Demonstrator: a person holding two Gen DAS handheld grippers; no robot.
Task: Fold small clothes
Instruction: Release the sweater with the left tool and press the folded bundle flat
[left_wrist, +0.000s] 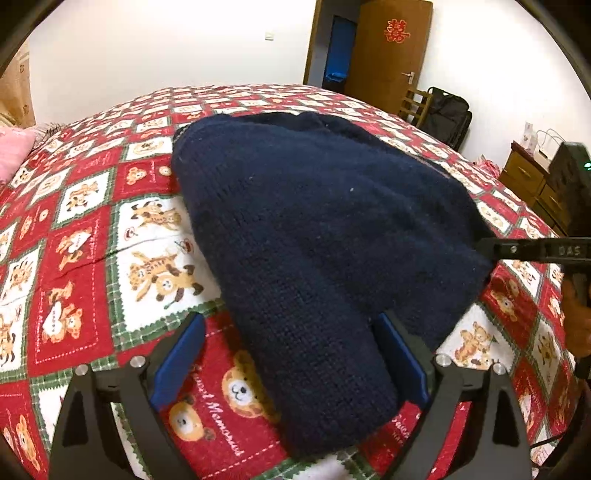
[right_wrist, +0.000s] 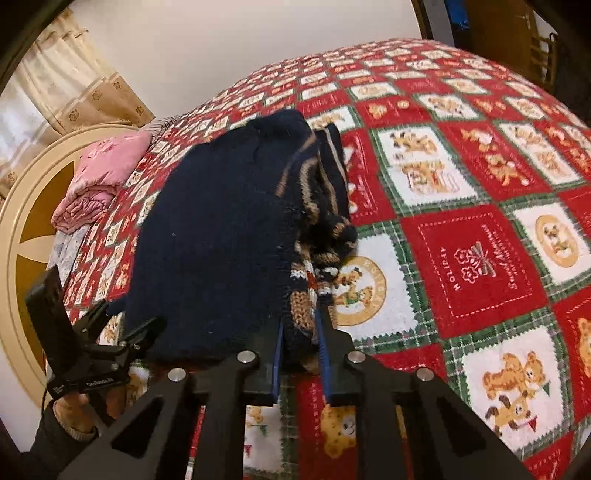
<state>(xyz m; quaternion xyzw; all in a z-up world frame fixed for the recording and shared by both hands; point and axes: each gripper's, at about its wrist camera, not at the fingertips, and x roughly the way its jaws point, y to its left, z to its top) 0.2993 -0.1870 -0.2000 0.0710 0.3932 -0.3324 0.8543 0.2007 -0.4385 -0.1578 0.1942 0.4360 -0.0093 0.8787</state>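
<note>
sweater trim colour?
Tan and white stripes on the navy sweater; right wrist view shows it best.

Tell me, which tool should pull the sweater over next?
Probably the right tool: it is shut on the navy sweater's striped edge. The left tool is open, only straddling a folded end.

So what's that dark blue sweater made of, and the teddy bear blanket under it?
The navy sweater looks like knitted yarn, maybe wool: you can see rows of small stitches and a fuzzy, matte surface, with tan striped knit at one edge. The teddy bear blanket looks like soft printed fleece or flannel, slightly fuzzy and not shiny. Which fibre either is can't be told by sight.
</note>
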